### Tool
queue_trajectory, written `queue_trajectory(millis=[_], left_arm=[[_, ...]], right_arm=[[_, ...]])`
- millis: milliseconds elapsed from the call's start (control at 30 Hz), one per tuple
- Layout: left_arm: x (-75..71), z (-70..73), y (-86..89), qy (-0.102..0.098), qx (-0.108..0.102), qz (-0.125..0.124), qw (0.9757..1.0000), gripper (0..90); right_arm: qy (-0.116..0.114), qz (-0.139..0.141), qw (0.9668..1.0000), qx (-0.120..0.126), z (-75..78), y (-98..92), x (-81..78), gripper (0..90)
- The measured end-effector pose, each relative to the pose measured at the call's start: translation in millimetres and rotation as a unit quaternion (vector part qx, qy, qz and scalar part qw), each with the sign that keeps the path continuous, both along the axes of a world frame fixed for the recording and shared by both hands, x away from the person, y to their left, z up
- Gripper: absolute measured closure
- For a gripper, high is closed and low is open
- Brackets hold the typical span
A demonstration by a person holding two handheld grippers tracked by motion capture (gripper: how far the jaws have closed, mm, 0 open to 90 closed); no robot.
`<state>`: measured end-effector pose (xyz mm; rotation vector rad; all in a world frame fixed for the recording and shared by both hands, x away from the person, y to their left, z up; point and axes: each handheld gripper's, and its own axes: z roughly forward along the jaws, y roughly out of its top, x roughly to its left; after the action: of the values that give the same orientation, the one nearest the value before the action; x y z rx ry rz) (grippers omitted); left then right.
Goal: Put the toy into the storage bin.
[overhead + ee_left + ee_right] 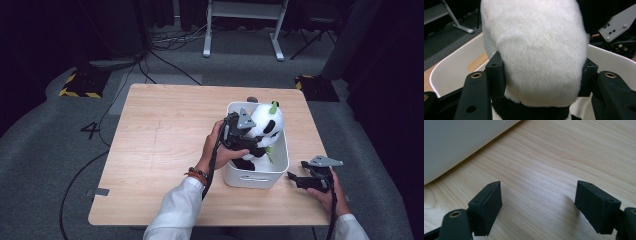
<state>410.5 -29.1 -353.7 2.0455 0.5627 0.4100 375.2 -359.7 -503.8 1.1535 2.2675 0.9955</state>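
Your right gripper (296, 179) rests near the worktop's (160, 150) front right corner, jaws spread with nothing between them, just beside the white bin (256, 177). Farther in, your left gripper (239, 131) pinches the plush panda (264, 125) by its white body, over the bin toward the right edge.

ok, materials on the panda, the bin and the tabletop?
Panda: plush fabric, fuzzy white and black pile. Bin: likely plastic, smooth matte white walls with rounded corners. Tabletop: light wood or wood-look laminate; the grain lines show, can't tell which.
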Motion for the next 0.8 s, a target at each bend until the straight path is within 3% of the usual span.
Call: queue_trajectory(millis=[333, 800], left_arm=[[0.6, -2.9, -5.6, 0.003, 0.034, -0.009, 0.9994, 36.5], [-1.1, -2.0, -5.7, 0.007, 0.055, -0.018, 0.9983, 32.0]], right_arm=[[0.000, 0.000, 1.0000, 0.000, 0.0, -0.1, 0.0, 21.7], [0.000, 0.000, 1.0000, 0.000, 0.0, 0.0, 0.0, 21.7]])
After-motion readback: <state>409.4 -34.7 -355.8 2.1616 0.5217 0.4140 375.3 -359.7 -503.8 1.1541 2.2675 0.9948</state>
